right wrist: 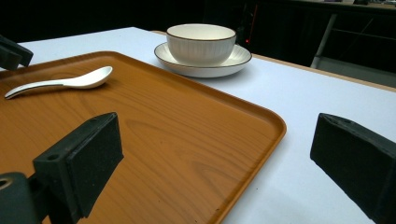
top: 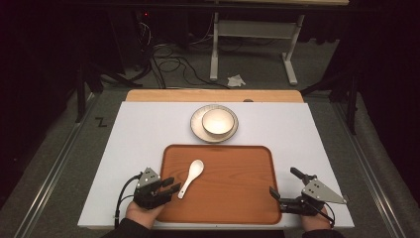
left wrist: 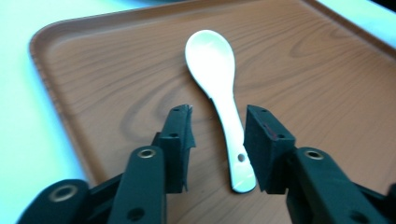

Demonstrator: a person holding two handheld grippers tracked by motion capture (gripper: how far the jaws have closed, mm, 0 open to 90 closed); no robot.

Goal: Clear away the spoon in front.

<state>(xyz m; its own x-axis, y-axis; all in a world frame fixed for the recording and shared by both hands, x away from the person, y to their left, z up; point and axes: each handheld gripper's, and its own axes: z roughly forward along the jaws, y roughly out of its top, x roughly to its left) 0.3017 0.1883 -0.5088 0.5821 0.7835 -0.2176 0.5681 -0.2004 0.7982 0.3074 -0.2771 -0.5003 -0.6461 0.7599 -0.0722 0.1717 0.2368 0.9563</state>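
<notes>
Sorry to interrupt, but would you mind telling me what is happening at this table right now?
A person works with a gripper in each hand. The left gripper has its jaws apart on either side of the white spoon's handle, not pressing it; the spoon lies flat on the wooden tray. The right gripper waits open at the tray's right edge. A bowl sits on a plate beyond the tray.

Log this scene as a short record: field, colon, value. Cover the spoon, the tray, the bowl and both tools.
spoon: white, lying on the tray, handle end between the left tool's jaws, pads not pressing it
tray: brown wood-look, on the white table top
bowl: white, standing on a plate beyond the tray
left tool: open, astride the spoon handle
right tool: open, astride the tray's right edge, holding nothing
</notes>
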